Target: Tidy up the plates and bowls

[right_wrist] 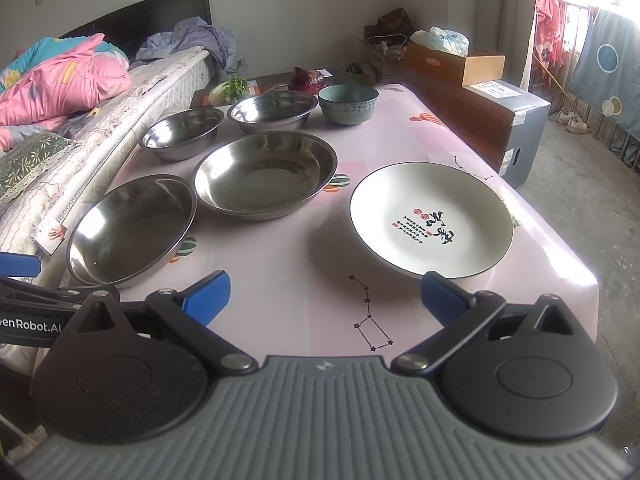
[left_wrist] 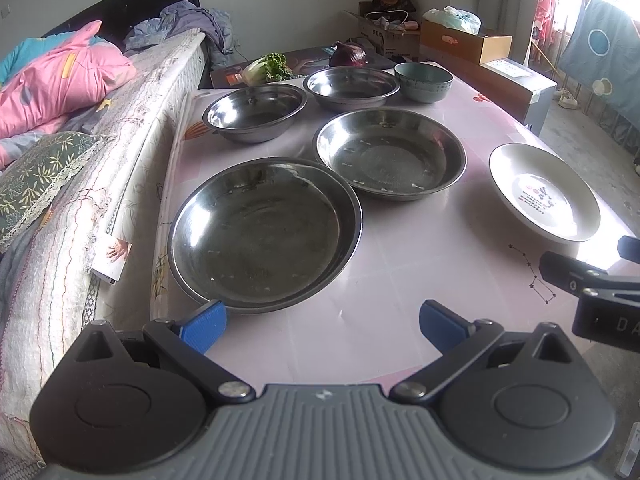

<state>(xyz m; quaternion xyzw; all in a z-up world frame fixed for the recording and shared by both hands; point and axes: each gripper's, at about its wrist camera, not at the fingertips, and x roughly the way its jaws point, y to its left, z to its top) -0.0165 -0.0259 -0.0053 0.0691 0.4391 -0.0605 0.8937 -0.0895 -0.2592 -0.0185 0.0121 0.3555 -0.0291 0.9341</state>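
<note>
- The bed [left_wrist: 80, 152] runs along the left side of the table, with a pink quilt [left_wrist: 60, 76] bunched up at its far end and a green patterned pillow [left_wrist: 36, 176] nearer.
- The table [left_wrist: 400, 280] wears a pale pink cloth printed with star patterns, and all the dishes sit on it.
- Brown cardboard boxes [right_wrist: 480, 100] line the table's right edge, and a white plastic bag [right_wrist: 440, 40] lies on one of them.
- The nearest steel plate [left_wrist: 264, 236] lies at the near left; a second rim shows inside it, so it looks like two stacked together.
- The second steel plate [left_wrist: 390, 154] sits just behind it, to the right, apart from it.
- The white ceramic plate [right_wrist: 432, 218], with red and black lettering in its middle, rests alone at the right, close to the table's edge.
- Two steel bowls stand further back: the left steel bowl [left_wrist: 254, 112] and the right steel bowl [left_wrist: 351, 86], close together.
- The green bowl [right_wrist: 348, 103] stands just right of them.
- A red onion [right_wrist: 306, 78] and a leafy cabbage [right_wrist: 230, 90] lie beyond the bowls.
- The left gripper [left_wrist: 322, 326] hovers at the near edge, blue pads spread wide, nothing between them.
- The right gripper [right_wrist: 324, 296] is likewise spread and empty, just before the white plate.
</note>
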